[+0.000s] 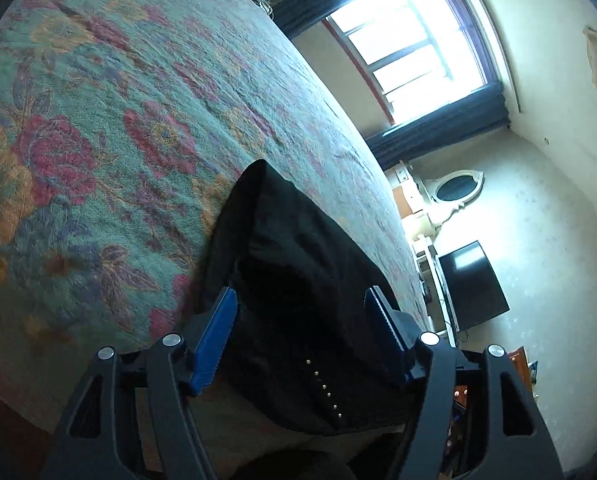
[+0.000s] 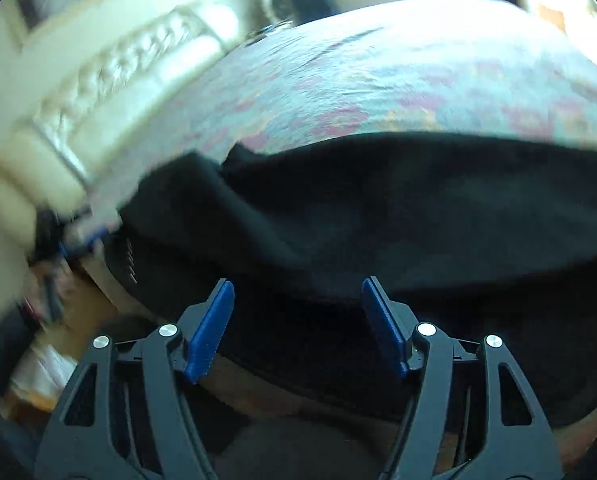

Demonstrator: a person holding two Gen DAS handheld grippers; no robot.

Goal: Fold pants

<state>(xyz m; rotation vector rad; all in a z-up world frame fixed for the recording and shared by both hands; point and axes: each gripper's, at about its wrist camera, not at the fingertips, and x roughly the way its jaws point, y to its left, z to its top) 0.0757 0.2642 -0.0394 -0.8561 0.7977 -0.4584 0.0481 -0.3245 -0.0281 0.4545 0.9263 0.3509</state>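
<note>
While the pants [image 1: 298,280] lay on the bed [image 1: 118,140] near its front edge, both grippers stood released, their jaws spread wide with nothing between the blue ribbed pads. The pants were black, of a soft, matte cloth that swallowed the light; in the left wrist view they formed a thick wedge, narrowing to a rounded corner toward the middle of the bed, and a short row of small metal studs [image 1: 324,386] ran down the near part. The left gripper [image 1: 300,300] hovered just over that near part, whether touching it I cannot tell. In the right wrist view, which was blurred, the pants [image 2: 418,208] spread as a broad dark band across the bed, with a loose flap raised at their left end and their lower edge hanging over the bed's front side. The right gripper [image 2: 298,292] hung over this band; contact could not be made out. The bedspread was a coarse woven cloth, teal with red, orange and purple flowers, lightly creased, and most of it beyond the pants lay bare. The bed's far edge curved toward a window [image 1: 414,40] with dark curtains, a pale wall and a dark screen [image 1: 472,284]. A cream tufted headboard [image 2: 110,80] bordered the bed.
</note>
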